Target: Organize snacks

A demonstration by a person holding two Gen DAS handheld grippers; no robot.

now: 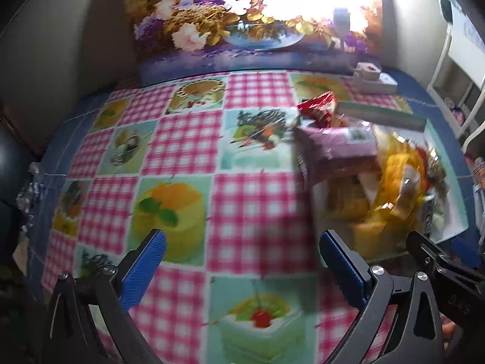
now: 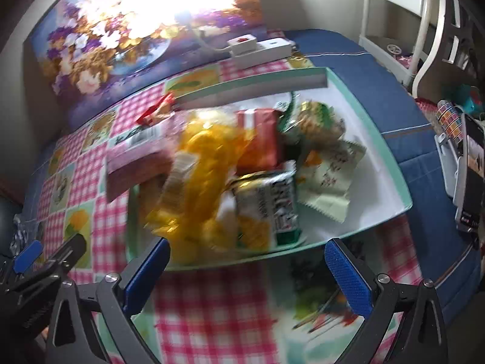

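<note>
A shallow box (image 2: 394,163) with a mint rim and white floor holds a heap of snacks: a yellow bag (image 2: 206,163), an orange-red packet (image 2: 260,139), a green-and-white packet (image 2: 269,206) and a beige sachet (image 2: 327,179). A purple packet (image 2: 136,157) hangs over the box's left edge, and a red packet (image 2: 154,109) lies beyond it. My right gripper (image 2: 247,244) is open just short of the box's near rim, nothing between its fingers. My left gripper (image 1: 242,236) is open over the chequered cloth, left of the purple packet (image 1: 333,148) and the yellow bag (image 1: 397,176).
A floral painting (image 1: 242,15) leans against the back wall. A white power strip (image 2: 260,48) lies behind the box. To the right are a white chair (image 2: 424,30) and a phone on a stand (image 2: 469,176). Pink checked tablecloth (image 1: 182,139) stretches left of the box.
</note>
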